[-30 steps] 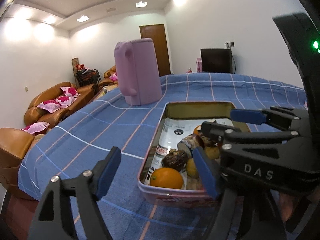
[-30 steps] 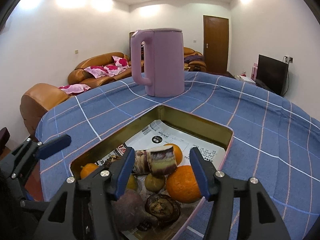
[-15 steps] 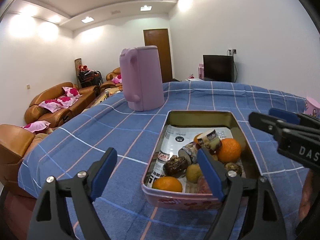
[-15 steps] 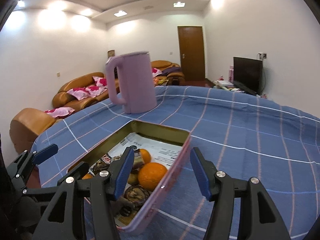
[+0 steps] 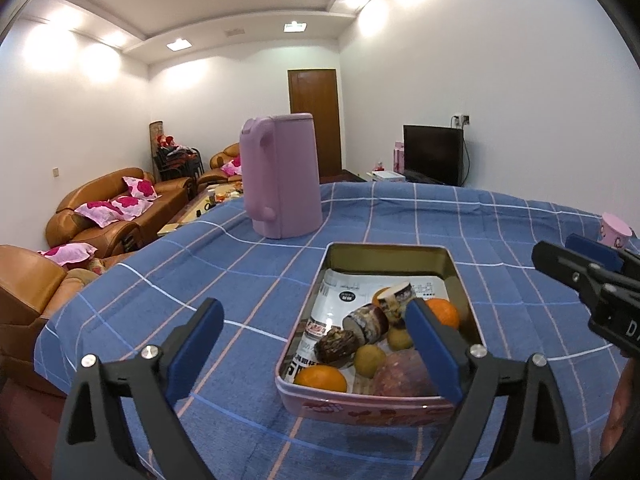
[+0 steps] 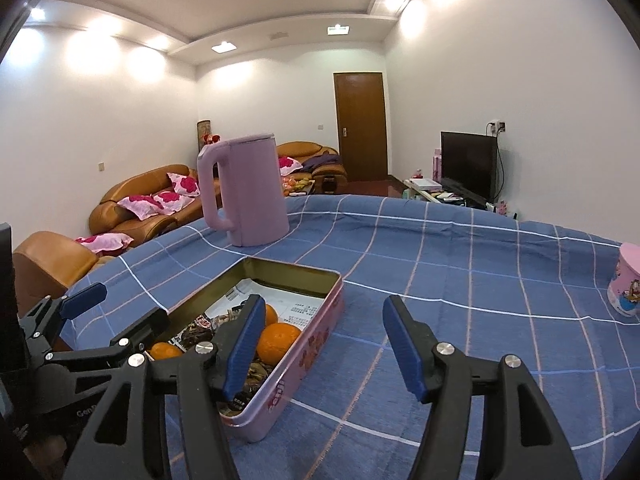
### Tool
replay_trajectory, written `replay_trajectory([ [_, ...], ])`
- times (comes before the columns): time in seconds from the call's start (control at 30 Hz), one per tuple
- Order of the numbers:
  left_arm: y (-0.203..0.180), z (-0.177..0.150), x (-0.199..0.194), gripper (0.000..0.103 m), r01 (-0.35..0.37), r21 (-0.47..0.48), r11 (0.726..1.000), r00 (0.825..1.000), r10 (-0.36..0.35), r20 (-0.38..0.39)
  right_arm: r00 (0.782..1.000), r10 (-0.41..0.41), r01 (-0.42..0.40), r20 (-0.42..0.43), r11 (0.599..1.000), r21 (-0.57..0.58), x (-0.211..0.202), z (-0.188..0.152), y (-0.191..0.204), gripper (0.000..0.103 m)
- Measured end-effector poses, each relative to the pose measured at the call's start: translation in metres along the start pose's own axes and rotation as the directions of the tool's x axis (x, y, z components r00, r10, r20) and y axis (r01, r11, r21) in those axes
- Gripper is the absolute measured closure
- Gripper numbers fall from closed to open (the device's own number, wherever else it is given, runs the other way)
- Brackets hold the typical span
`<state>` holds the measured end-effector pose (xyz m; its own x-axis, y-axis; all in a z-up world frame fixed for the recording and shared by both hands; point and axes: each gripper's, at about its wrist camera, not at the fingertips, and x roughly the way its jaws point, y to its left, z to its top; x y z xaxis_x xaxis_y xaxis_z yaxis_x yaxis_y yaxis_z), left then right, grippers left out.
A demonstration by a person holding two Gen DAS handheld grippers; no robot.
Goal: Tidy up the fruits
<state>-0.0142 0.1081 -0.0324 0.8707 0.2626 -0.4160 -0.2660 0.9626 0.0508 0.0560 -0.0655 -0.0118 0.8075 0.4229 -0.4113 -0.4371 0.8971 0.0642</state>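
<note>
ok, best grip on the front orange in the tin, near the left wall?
Probably from straight above, fingers closing across the middle of the front orange. The tin wall blocks low side approaches, and a yellow-green fruit sits close on its right, so align the pads front-to-back. Left gripper is open and nearest.

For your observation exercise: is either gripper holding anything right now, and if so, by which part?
Nothing is held. The left gripper and right gripper are both open and empty, above the table; the fruit lies in the tin.
</note>
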Motion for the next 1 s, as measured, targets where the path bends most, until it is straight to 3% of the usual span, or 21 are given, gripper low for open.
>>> replay_trajectory([
  [1.0,-0.011,0.007,-0.013,0.000,0.035,0.011,0.999,0.999,-0.035,0.019,0.999,-0.014,0.013,0.037,1.000,0.010,-0.022,0.000,-0.004,0.039],
])
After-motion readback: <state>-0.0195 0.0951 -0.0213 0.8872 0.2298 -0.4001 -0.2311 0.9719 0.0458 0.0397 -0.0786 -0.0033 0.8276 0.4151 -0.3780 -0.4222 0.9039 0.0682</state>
